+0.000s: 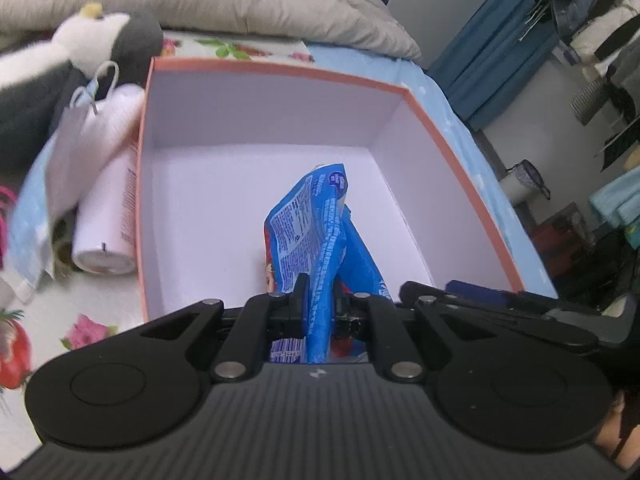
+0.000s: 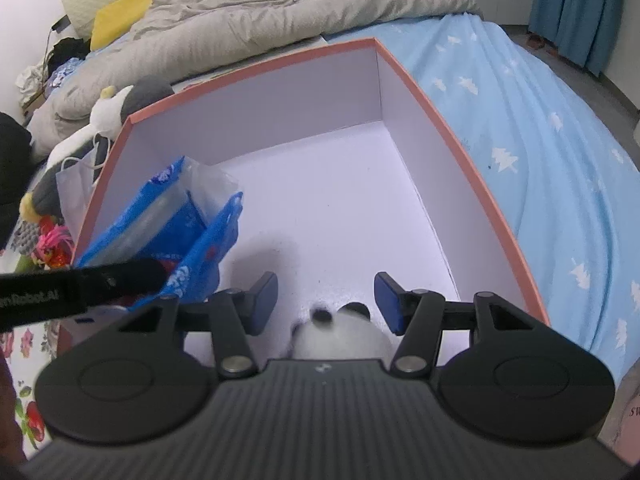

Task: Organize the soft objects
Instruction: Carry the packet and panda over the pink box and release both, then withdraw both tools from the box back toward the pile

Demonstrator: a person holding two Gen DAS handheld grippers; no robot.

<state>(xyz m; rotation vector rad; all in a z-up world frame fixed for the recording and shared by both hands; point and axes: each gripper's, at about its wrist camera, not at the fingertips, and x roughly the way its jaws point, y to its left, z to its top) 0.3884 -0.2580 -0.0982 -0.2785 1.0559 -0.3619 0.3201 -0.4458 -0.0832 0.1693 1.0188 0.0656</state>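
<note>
A pink-rimmed white box (image 1: 280,70) stands open on the bed. My left gripper (image 1: 320,292) is shut on a crumpled blue snack packet (image 1: 308,232), which hangs down inside the box near its front wall. The right wrist view shows the same packet (image 2: 180,216) at the box's (image 2: 256,66) left side. My right gripper (image 2: 326,300) hovers over the box floor with its blue pads (image 2: 264,304) held wide. A white plush toy with black patches (image 2: 340,332) sits blurred between them, close to the camera, and looks gripped.
A grey-and-white penguin plush (image 1: 100,36) lies left of the box, with a white bottle (image 1: 108,208) and a white paper bag (image 1: 68,152). A grey duvet (image 2: 260,8) is heaped behind. Blue sheet (image 2: 520,140) drops off to the right.
</note>
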